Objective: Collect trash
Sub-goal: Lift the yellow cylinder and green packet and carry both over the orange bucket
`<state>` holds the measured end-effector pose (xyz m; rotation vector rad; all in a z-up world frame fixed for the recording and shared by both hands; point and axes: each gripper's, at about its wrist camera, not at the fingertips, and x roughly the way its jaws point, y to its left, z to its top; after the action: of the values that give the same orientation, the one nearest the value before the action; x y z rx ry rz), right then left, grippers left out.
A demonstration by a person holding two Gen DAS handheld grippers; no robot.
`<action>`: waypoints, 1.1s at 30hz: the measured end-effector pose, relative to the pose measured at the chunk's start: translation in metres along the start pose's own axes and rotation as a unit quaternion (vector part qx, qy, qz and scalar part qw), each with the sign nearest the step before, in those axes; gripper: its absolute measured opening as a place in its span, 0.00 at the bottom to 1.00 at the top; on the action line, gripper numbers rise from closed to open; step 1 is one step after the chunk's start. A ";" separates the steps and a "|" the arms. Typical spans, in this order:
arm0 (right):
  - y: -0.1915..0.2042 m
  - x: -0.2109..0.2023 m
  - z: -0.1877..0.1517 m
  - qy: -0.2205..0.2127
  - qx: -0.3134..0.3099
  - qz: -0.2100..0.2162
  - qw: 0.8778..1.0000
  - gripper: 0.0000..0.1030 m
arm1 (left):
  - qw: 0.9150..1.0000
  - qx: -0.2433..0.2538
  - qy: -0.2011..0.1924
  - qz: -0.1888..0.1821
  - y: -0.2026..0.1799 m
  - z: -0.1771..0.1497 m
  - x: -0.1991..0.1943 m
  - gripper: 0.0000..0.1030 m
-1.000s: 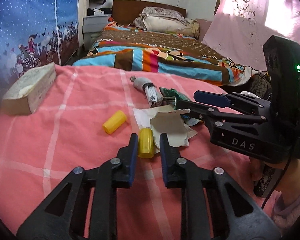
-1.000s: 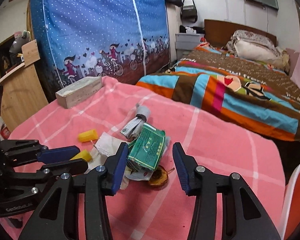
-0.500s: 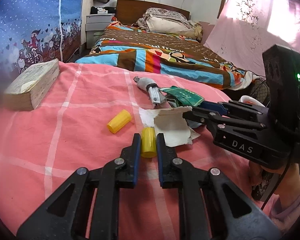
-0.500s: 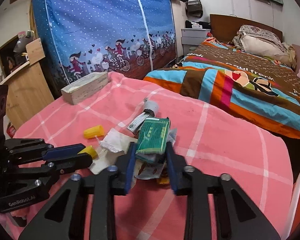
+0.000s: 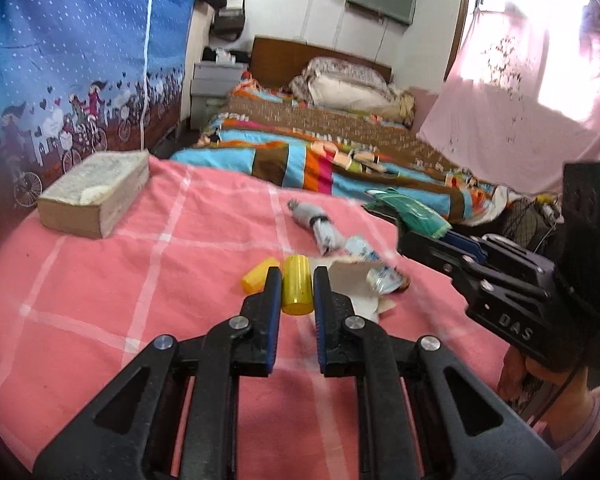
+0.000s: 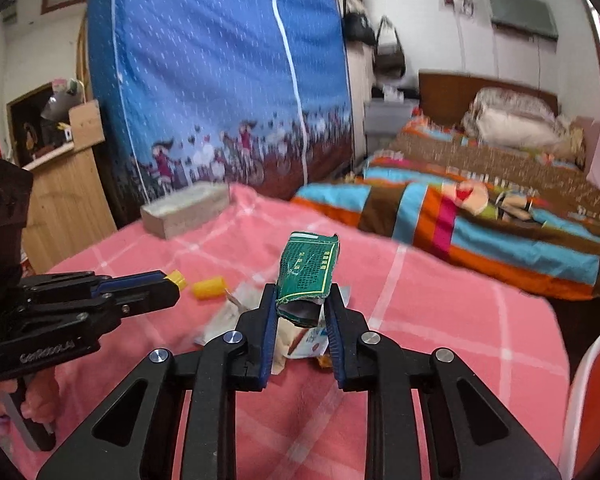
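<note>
Here, both grippers had trash clamped between their blue pads above the pink checked cloth [image 5: 100, 280]. The left gripper [image 5: 296, 292] was closed on a yellow cylinder [image 5: 297, 290], which sat lengthwise between the jaws with its near end poking back toward the camera. A second yellow cylinder [image 5: 256, 276] lay just left of the left jaw's tip, on the cloth. The right gripper [image 6: 300, 312] pinched a green packet [image 6: 308, 276] by its torn lower end, so that most of the packet stood up beyond the jaw tips. Below and behind those jaws lay the remaining paper scraps [image 6: 228, 316] and a printed wrapper [image 6: 308, 340]; a grey rolled bundle [image 5: 316, 224] rested ahead and right of the left jaws.

The cylinder looked like light, hard plastic, smooth and round, so it would likely roll or squirt out if squeezed off-centre; a grip across its middle seemed right. The packet appeared to be thin foil or card, weightless and crushable, and would probably bend but not slip; any flattened edge would serve. The scraps looked limp and should be pinched at a raised fold.

"DAS" could be read on the right gripper's body in the left view, and "GenRobot.AI", somewhat blurred, on the left gripper's body. The packet's printing was too small to read.
</note>
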<state>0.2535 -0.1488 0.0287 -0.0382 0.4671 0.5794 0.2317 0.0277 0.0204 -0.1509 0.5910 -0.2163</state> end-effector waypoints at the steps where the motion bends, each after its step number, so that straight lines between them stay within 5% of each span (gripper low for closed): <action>1: 0.001 -0.007 0.000 -0.018 -0.003 -0.002 1.000 0.20 | 1.000 -0.001 -0.010 -0.001 -0.001 0.001 -0.003 0.55; 17: -0.011 -0.099 -0.001 -0.206 -0.017 -0.087 0.974 0.20 | 0.987 0.040 -0.151 -0.045 -0.065 0.017 -0.038 0.55; 33: -0.065 -0.160 -0.018 -0.219 0.012 -0.193 0.956 0.21 | 0.973 0.109 -0.151 -0.133 -0.167 0.018 -0.020 0.55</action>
<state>0.1634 -0.2895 0.0759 0.0219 0.0274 0.1851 0.1997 -0.1278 0.0799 -0.0472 0.2388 -0.5071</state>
